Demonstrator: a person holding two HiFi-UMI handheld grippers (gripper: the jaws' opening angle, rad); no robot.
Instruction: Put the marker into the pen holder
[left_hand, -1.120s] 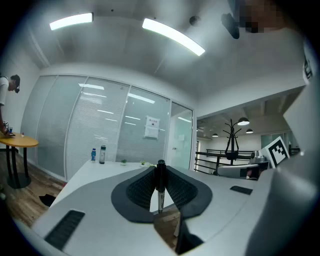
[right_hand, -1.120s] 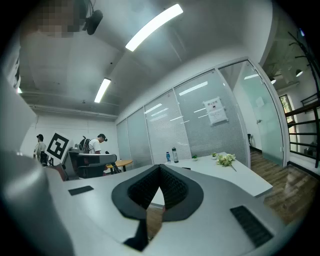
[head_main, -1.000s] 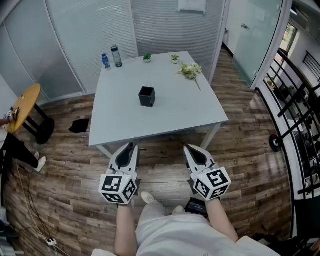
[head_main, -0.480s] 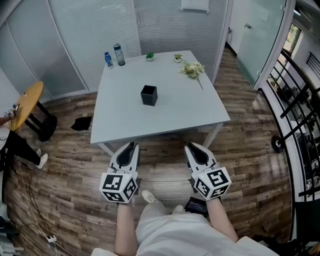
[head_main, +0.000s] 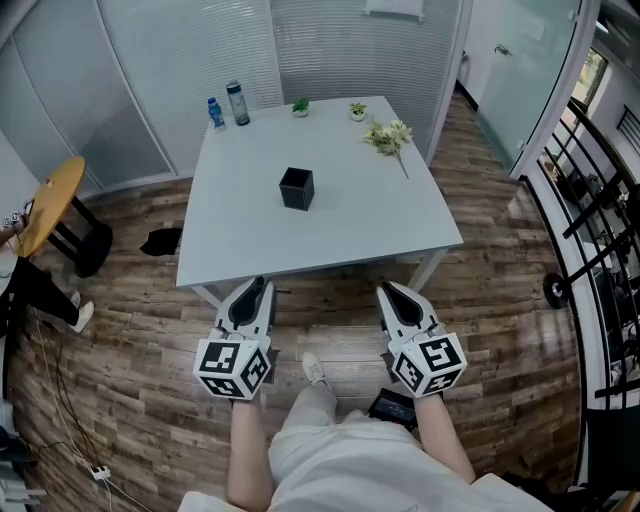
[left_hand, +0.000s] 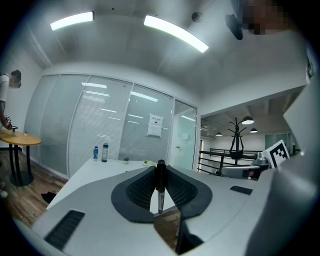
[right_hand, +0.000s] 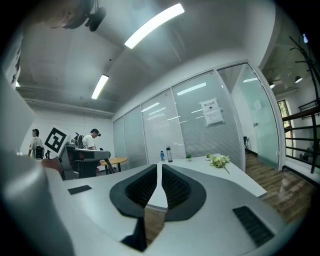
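My left gripper (head_main: 256, 288) is clamped on a slim marker (left_hand: 160, 184) with a black cap and a pale grey barrel. It stands upright between the ribbed black rubber pads, cap end above them and barrel running down through the gap. The print on the barrel is too small for me to read. My right gripper (head_main: 390, 292) holds nothing. Its ribbed pads sit together, leaving only a sliver of a gap.

I carry both grippers low in front of my body, side by side and apart. Their smooth white shells point forward, and the cubes with square markers sit at the back, over my wrists. They hang above the brown wood-plank floor (head_main: 150, 330), their tips just short of the table's near edge.

The white, matte, square-cornered table (head_main: 340, 235) stretches away from me. The small black square pen holder (head_main: 297, 188) stands open-topped near its middle, well apart from every edge, with bare tabletop all round. Two plastic bottles (head_main: 237, 103) stand at the far left corner. A loose spray of white flowers (head_main: 389, 136) lies toward the far right. To my left stands a round yellow side table (head_main: 46, 206), and a black metal railing (head_main: 590, 200) runs along my right.
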